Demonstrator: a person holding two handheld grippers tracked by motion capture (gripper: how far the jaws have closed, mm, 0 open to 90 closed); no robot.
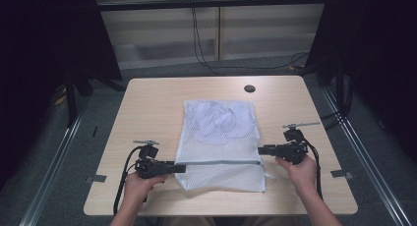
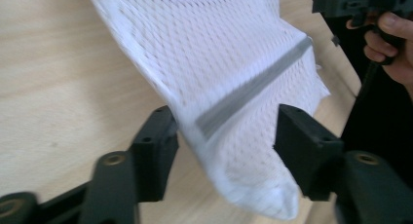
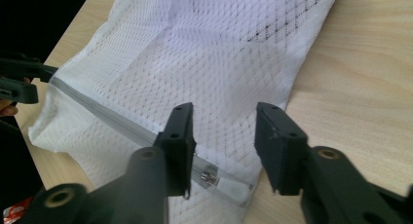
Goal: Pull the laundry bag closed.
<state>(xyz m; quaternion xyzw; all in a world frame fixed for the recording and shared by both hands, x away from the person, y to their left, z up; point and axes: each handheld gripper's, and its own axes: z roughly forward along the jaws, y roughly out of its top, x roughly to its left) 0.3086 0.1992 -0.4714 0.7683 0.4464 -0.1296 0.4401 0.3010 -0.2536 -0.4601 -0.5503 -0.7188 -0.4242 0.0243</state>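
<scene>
Your light wooden table [image 1: 147,103] has a dark round hole [image 1: 250,88] near its far edge, right of centre. Beyond the far edge, black cables [image 1: 201,54] hang down the wall onto the grey floor [image 1: 162,69]. Black curtains [image 1: 44,39] flank you on both sides, and a metal rail [image 1: 54,167] runs along the floor at your left.

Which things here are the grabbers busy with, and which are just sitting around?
Part of the job:
- white mesh bag
- its grey zipper, with the pull at the right end
- left gripper, open at the bag's left edge
- right gripper, open at the zipper pull end

Just there:
- table
- round hole in the table
- cables on the floor behind
</scene>
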